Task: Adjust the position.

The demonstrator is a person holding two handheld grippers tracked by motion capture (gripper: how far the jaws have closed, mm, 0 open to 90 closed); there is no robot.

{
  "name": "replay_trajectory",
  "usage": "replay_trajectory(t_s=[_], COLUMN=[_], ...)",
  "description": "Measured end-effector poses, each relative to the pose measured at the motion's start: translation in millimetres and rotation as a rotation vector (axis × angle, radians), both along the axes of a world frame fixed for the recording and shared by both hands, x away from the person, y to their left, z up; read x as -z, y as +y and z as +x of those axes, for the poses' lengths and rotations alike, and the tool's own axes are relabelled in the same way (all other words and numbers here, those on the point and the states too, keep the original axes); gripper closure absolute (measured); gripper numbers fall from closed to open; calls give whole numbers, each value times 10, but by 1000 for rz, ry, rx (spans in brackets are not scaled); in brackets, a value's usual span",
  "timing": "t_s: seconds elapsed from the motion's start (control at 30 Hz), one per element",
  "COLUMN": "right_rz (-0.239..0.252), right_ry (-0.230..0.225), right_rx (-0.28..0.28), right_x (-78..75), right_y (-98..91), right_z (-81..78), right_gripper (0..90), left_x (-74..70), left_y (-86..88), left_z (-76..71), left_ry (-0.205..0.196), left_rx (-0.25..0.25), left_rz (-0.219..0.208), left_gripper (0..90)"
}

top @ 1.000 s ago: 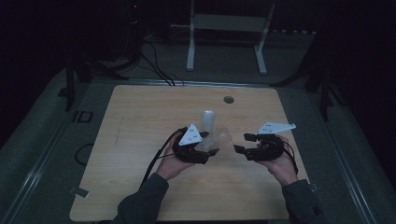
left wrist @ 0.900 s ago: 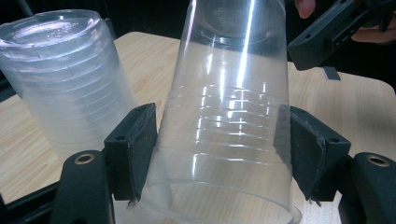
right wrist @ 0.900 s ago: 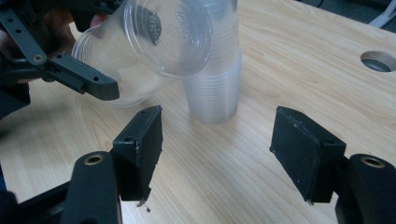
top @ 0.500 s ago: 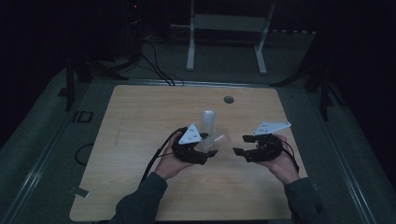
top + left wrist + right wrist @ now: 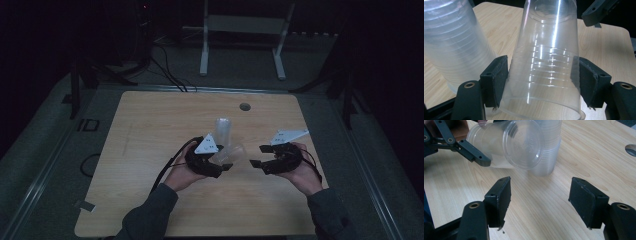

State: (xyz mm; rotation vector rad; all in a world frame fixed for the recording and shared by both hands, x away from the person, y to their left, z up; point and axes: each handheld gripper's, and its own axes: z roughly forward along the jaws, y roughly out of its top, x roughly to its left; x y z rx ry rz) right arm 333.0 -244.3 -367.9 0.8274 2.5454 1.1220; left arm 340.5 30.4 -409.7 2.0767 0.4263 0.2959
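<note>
One clear cup in our left jaws, lifted off beside the stack.

At the centre of the high view our left gripper (image 5: 222, 162) is clamped across a clear plastic cup (image 5: 231, 153), lying tilted with its base toward our right gripper (image 5: 257, 156), whose jaws stand wide with nothing between them. In the left gripper view the pads press the ribbed wall of the cup (image 5: 546, 62) near its rim; the stack of cups (image 5: 454, 47) stands at the left of that frame, upside down on the table (image 5: 150, 125). We judge the cup very light, thin-walled and slick, easy to crush or squirt free; the ribbed band near the rim is the stiffest hold, with gentle pressure.
</note>
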Motion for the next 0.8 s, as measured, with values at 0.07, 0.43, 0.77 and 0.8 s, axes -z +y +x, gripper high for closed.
replay_trajectory(t_s=[0.07,0.43,0.77,0.8], right_rz=[-3,-63,-110,-117], right_ry=[-1,-9,-8,-5], right_rx=[-2,-29,-56,-58], right_x=[-2,-48,-78,-80], right_y=[1,24,33,38], right_z=[0,-14,-13,-13], right_gripper=[337,340,344,343], left_x=[-1,-4,9,10], left_y=[-1,-27,-46,-47], left_z=[2,-1,6,7], left_ry=[0,5,9,8], left_rx=[2,28,49,51], left_rz=[6,45,77,79], left_gripper=[310,310,310,310])
